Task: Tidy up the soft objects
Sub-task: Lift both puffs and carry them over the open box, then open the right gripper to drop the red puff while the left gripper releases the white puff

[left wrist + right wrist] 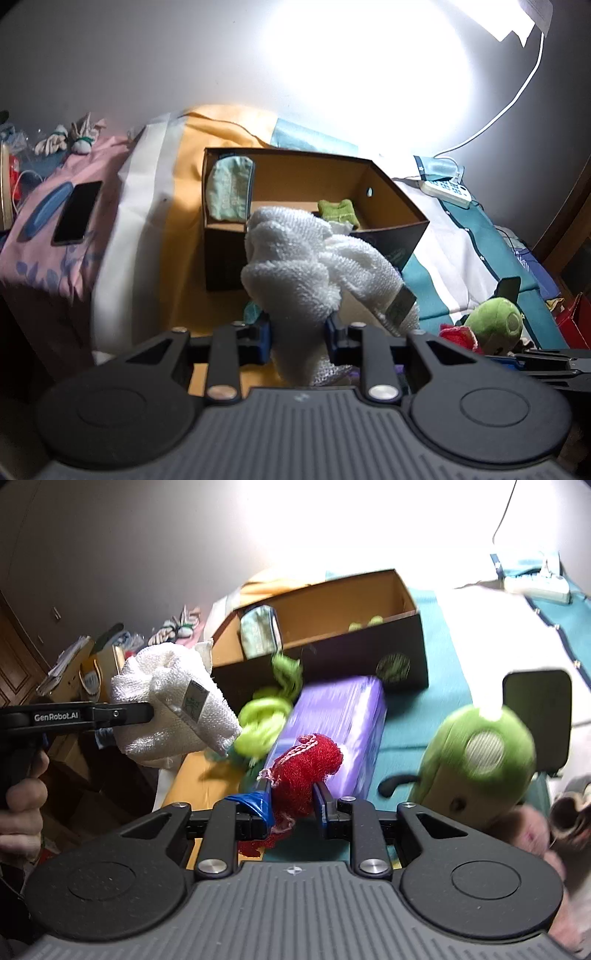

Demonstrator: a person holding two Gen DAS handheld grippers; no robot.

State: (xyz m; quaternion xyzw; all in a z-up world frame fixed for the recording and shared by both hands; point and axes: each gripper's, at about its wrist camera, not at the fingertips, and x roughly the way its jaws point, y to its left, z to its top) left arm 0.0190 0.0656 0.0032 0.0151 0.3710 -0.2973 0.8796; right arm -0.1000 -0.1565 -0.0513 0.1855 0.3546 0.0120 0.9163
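Observation:
My left gripper [297,328] is shut on a white knitted towel [314,277] and holds it up in front of an open cardboard box [391,221]. The towel also shows in the right wrist view [166,709]. Inside the box lie a pale green pouch [229,188] and a small green cloth [338,210]. My right gripper [291,805] is shut on a red knitted piece [306,764], held above a purple pack [340,720]. A green plush toy [476,760] sits to its right. A yellow-green yarn bundle [264,720] lies by the box [314,620].
A black phone [75,212] lies on a pink cloth at left. A white power strip [445,190] and cable lie at the back right under a bright lamp. A black phone-like slab [537,716] stands behind the plush. Clutter is piled at far left.

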